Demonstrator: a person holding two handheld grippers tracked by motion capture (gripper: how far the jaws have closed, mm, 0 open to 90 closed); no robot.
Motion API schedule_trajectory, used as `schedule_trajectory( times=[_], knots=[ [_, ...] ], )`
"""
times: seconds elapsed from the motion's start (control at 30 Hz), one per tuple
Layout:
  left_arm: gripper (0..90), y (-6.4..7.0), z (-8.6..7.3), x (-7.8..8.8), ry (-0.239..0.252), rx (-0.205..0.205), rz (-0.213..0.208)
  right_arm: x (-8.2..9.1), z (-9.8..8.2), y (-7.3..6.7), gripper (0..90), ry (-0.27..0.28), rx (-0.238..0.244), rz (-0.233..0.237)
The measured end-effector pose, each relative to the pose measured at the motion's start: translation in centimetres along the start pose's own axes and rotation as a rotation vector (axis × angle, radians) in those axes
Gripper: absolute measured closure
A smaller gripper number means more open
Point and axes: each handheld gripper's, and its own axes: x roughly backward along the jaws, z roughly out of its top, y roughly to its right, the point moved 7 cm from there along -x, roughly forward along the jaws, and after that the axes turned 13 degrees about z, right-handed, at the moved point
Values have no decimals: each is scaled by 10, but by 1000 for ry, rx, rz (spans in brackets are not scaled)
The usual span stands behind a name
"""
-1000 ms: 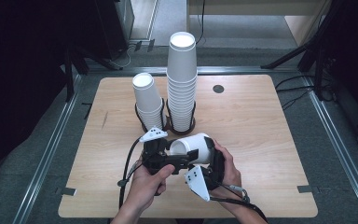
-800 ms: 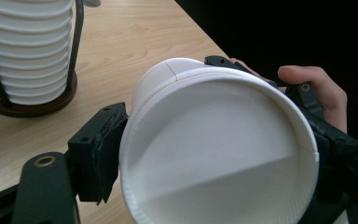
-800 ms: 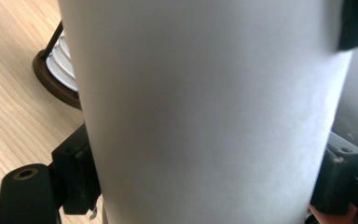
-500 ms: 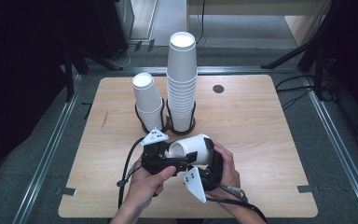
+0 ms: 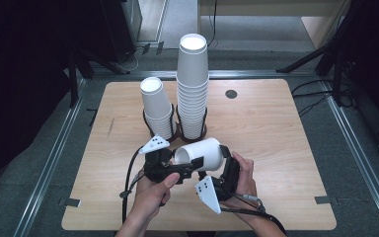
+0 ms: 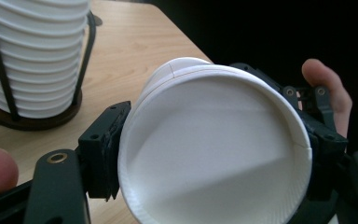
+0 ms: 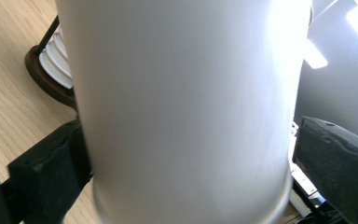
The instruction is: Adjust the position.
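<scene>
A white paper cup [image 5: 201, 154] lies on its side above the table's front middle, held between my two grippers. My left gripper [image 5: 187, 163] has just been closing, and its jaws are now shut on the cup [image 6: 214, 154] at the rim, with the open mouth facing its camera. My right gripper [image 5: 217, 162] has just been opening. Its jaws stand open around the cup's wall [image 7: 186, 112], and the right pad [image 7: 335, 163] is clear of it. Behind stand a short cup stack [image 5: 158, 106] and a tall cup stack [image 5: 192, 84] in black wire holders.
The light wooden table [image 5: 286, 148] has a small black round spot [image 5: 231, 93] at the back right. Metal rails [image 5: 54, 158] run along both sides on the floor. Dark stand legs [image 5: 321, 59] rise beyond the far right corner.
The left jaws have drawn in onto the cup's rim. The right gripper's jaws have spread off the cup's wall. Both hands and the cup have hardly shifted.
</scene>
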Motion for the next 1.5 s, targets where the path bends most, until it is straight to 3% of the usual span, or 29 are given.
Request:
schedule_trajectory(
  times=[0.17, 0.27, 0.33, 0.37, 0.4, 0.43, 0.53, 0.6, 0.67, 0.83, 0.9, 1.03, 1.1, 1.13, 1.17, 1.2, 1.23, 1.27, 1.3, 1.33, 1.5],
  knots=[
    [247, -9, 4, 4, 47, 24, 3, 2, -1, 4, 0, 14, -29, 12],
    [247, -11, 5, 5, 65, 17, -5, 3, -1, 6, 0, 17, -37, 14],
    [247, -12, 6, 7, 106, 21, -17, 4, -2, 8, 0, 24, -83, 32],
    [246, -12, 6, 7, 106, 21, -17, 4, -2, 8, 0, 24, -83, 32],
    [246, -13, 7, 7, 121, 22, -13, 4, -3, 9, 0, 26, -114, 43],
    [246, -14, 8, 9, 149, 23, -17, 5, -5, 12, 0, 30, -178, 63],
    [246, -15, 9, 9, 170, 27, -12, 6, -6, 14, 0, 44, -225, 82],
    [246, -16, 9, 10, 193, 26, -19, 8, -8, 18, 0, 59, -306, 118],
    [245, -18, 10, 9, 227, 30, -27, 9, -8, 20, 0, 62, -334, 122],
    [246, -21, 9, 5, 258, 28, 0, 12, -6, 23, 0, 82, -384, 141],
    [245, -21, 9, 3, 266, 31, -9, 13, -5, 23, 0, 87, -400, 146],
    [243, -22, 9, 1, 322, 6, 32, 13, -6, 25, 0, 99, -499, 181],
    [243, -22, 9, 2, 337, 11, 23, 13, -6, 26, 0, 99, -519, 185],
    [242, -22, 10, 3, 354, 10, 21, 13, -7, 27, 0, 98, -565, 195],
    [242, -22, 10, 3, 354, 10, 21, 13, -7, 27, 0, 98, -565, 195],
    [243, -21, 10, 3, 371, 6, 30, 13, -7, 28, 0, 100, -618, 226],
    [243, -21, 10, 4, 384, 4, 37, 13, -7, 29, 0, 102, -629, 229],
    [243, -21, 10, 4, 384, 4, 37, 13, -7, 29, 0, 102, -629, 229],
    [243, -22, 10, 5, 400, 8, 32, 14, -5, 31, 0, 116, -688, 243],
    [243, -21, 11, 6, 411, 17, 24, 14, -5, 31, 0, 116, -688, 243],
    [243, -20, 13, 11, 470, 17, 5, 18, 1, 39, 0, 164, -809, 285]
  ],
)
